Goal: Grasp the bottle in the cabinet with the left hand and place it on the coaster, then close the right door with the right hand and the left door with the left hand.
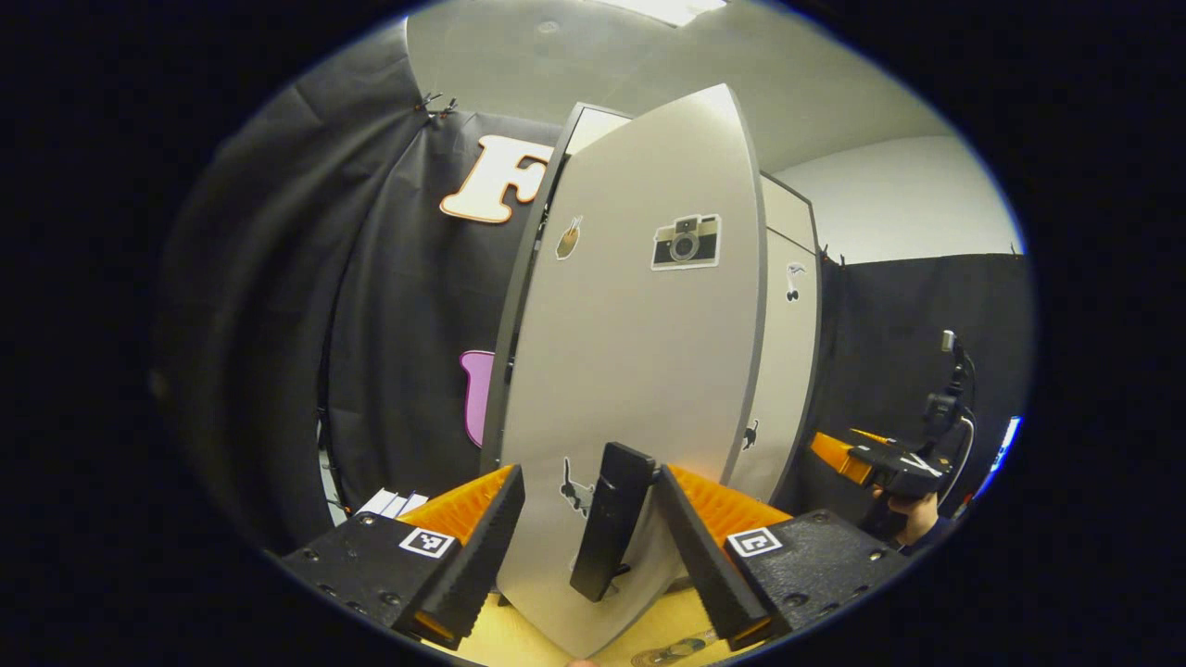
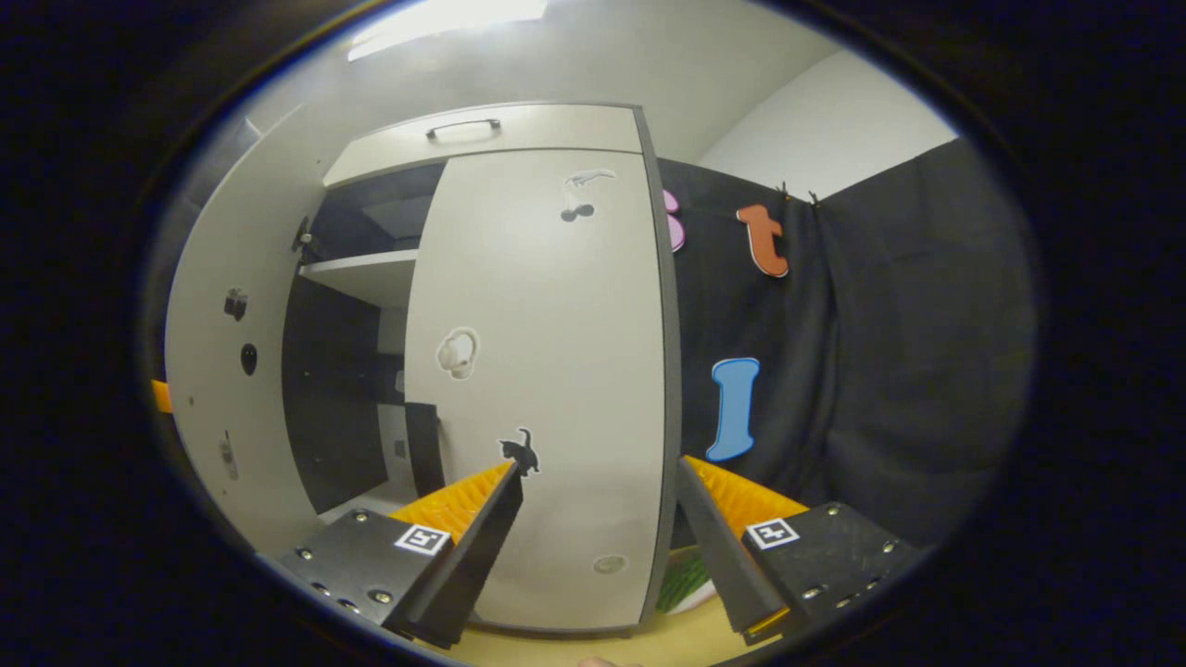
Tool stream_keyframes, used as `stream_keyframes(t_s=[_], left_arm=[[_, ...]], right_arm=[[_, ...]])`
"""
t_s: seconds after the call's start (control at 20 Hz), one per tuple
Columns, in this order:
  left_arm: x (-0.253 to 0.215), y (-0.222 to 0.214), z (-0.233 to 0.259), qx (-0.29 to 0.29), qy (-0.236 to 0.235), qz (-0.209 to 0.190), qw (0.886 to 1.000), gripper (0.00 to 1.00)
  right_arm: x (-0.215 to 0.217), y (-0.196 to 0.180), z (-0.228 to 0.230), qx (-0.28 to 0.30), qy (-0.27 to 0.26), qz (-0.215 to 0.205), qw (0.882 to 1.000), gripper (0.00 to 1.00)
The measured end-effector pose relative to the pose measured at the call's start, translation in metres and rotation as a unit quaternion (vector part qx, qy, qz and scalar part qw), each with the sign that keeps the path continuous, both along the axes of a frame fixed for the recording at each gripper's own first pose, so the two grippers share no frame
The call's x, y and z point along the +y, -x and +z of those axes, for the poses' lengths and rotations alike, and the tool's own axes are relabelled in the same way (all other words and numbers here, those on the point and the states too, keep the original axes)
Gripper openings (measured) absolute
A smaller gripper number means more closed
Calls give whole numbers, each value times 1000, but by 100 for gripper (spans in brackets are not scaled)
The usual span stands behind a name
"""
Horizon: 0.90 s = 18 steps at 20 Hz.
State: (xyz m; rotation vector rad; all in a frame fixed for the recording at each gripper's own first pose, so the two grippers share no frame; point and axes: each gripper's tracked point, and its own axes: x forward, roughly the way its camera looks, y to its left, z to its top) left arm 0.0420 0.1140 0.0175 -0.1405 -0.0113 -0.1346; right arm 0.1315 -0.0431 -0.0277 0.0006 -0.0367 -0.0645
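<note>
Grey left door (image 1: pixel 630 315) still ajar, its black handle (image 1: pixel 611 519) between left gripper (image 1: pixel 588 519) fingers, which stand apart, not clamped. Right gripper (image 2: pixel 598 519) also spread, facing the shut right door (image 2: pixel 547 371). Bottle not visible.

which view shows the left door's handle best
The left gripper view: the handle stands close between the left gripper's open fingers, on the half-open left door. The right gripper view catches that door's inner face instead.

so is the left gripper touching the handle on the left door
Cannot tell. In the left gripper view the left gripper has its jaws open either side of the dark handle on the left door, but no contact or gap shows plainly.
</note>
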Motion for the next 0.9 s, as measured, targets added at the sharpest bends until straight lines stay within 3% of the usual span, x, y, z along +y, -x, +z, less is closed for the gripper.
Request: stream_keyframes(t_s=[0.2,0.5,0.9], left_arm=[[-6,-6,-1,-2,-6,2,1000,100],[-31,-25,-4,4,-5,-18,1000,100],[-66,-67,-8,4,-31,-39,999,100]], right_arm=[[-15,6,2,0,-8,-10,1000,100],[-36,17,3,-1,-6,-25,1000,100],[-89,37,5,-1,-11,-78,997,100]])
